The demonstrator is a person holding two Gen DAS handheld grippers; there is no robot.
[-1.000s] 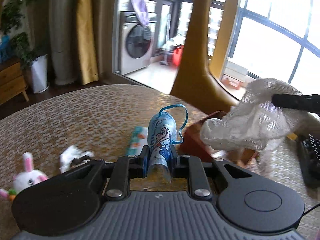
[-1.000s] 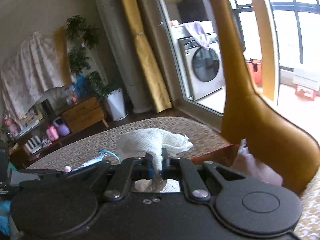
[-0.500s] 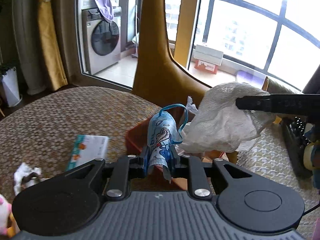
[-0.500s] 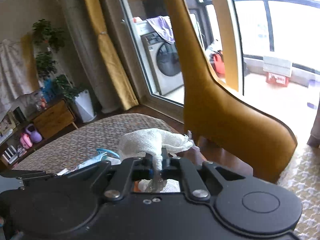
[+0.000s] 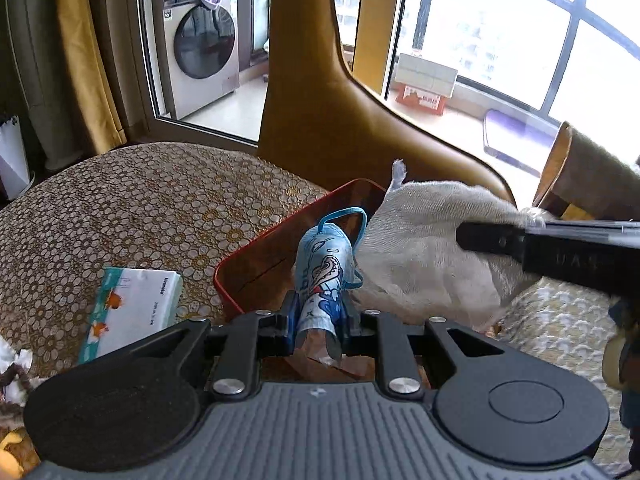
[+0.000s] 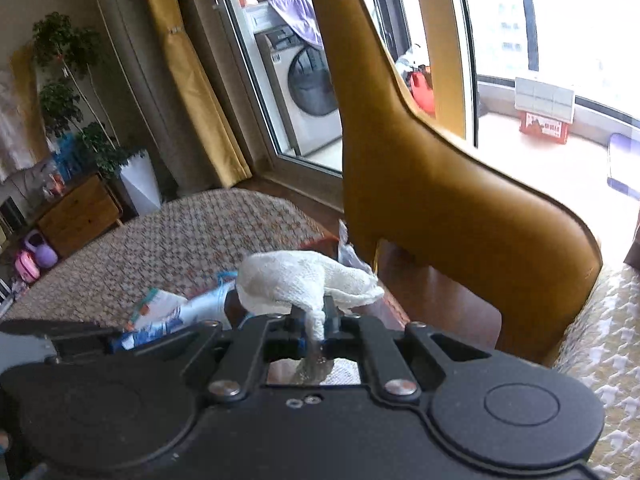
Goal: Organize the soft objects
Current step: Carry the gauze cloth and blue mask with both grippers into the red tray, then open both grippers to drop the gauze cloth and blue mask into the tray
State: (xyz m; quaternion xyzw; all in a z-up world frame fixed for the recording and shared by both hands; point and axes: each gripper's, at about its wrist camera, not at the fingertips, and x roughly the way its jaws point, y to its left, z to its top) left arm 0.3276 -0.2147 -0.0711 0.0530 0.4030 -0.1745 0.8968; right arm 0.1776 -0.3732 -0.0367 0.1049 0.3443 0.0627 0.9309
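My left gripper (image 5: 318, 316) is shut on a folded blue cartoon-print face mask (image 5: 325, 270) with a blue ear loop, held just above the red-rimmed tray (image 5: 256, 246). My right gripper (image 6: 316, 322) is shut on a white gauze cloth (image 6: 304, 276). In the left wrist view that cloth (image 5: 424, 252) hangs over the tray's right part, beside the mask, with the right gripper's black finger (image 5: 496, 238) across it. In the right wrist view the mask (image 6: 200, 308) shows low at the left of the cloth.
A tissue pack (image 5: 132, 312) lies on the patterned tablecloth (image 5: 140, 208) left of the tray. A mustard chair back (image 5: 332, 120) rises right behind the tray. A crumpled white scrap (image 5: 12, 364) sits at the table's left edge. A washing machine (image 5: 200, 44) stands beyond the glass door.
Both grippers have sunk and swung right toward the tray, each keeping its hold. The mask now hovers over the tray, and the cloth has come lower and closer to it.
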